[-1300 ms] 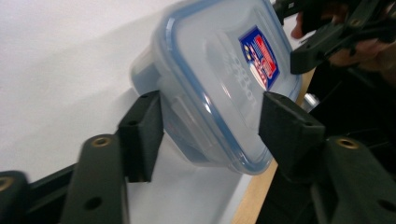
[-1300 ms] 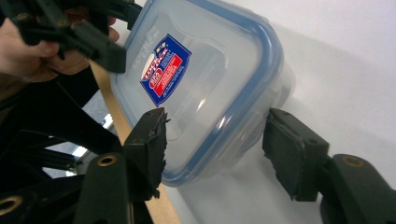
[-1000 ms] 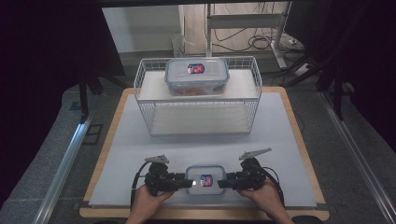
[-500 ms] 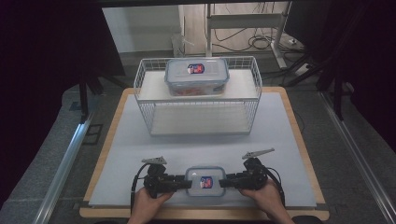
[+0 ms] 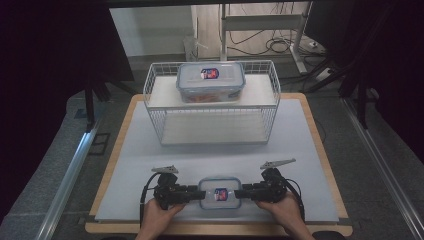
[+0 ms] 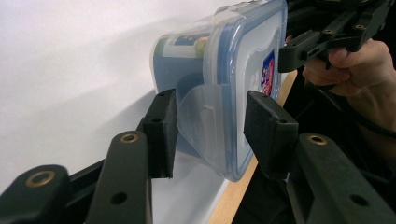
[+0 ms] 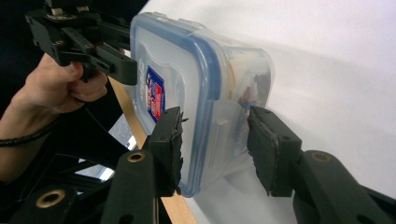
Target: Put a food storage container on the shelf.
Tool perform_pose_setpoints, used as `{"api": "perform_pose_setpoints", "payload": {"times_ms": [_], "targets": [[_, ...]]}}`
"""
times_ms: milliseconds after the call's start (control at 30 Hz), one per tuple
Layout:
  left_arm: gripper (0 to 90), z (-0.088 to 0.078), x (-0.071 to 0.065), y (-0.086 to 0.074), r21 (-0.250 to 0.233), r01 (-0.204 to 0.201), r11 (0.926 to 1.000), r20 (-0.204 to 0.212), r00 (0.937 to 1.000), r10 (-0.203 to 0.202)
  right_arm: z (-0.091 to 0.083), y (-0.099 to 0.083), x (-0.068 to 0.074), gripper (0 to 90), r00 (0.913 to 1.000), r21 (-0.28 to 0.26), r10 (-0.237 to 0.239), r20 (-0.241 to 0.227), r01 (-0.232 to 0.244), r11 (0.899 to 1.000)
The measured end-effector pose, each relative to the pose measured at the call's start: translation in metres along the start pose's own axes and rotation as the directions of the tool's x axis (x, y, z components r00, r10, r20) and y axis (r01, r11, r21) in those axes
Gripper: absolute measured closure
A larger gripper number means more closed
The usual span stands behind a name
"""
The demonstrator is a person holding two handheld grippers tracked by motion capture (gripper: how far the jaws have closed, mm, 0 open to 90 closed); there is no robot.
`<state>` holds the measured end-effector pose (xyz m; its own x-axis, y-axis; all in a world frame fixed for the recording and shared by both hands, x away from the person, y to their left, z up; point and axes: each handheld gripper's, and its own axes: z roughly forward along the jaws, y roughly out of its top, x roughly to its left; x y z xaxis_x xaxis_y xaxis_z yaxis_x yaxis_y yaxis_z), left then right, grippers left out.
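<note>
currently the small box point(image 5: 219, 193) sits at the near edge of the surface point(image 5: 300, 150), left gripper point(image 6: 210, 126) and right gripper point(image 7: 212, 140) jaws straddling its end flaps, just closing, not visibly pinching; lifting remains.

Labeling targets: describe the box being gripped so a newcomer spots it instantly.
On the white mat, skip the wire basket at the far side and look at the near edge. The small box lies there between the two hands; its twin sits up in the basket.
</note>
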<state>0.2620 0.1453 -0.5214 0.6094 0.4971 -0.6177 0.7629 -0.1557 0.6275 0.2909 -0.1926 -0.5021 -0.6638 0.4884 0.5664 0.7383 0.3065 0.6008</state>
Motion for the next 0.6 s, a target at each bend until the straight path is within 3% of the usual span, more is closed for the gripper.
{"api": "perform_pose_setpoints", "payload": {"times_ms": [167, 600], "targets": [[55.3, -0.005, -0.004, 0.007, -0.017, -0.022, 0.9996, 0.001, 0.9998, 0.022, -0.006, 0.006, 0.003, 57.2, 0.9998, -0.032, -0.011, -0.018, 0.01, 0.999], [55.5, -0.021, -0.013, 0.031, -0.067, -0.069, 0.9954, -0.015, 0.9976, 0.068, -0.016, 0.028, 0.013, 57.2, 0.9983, -0.09, -0.058, -0.011, 0.056, 0.994]]}}
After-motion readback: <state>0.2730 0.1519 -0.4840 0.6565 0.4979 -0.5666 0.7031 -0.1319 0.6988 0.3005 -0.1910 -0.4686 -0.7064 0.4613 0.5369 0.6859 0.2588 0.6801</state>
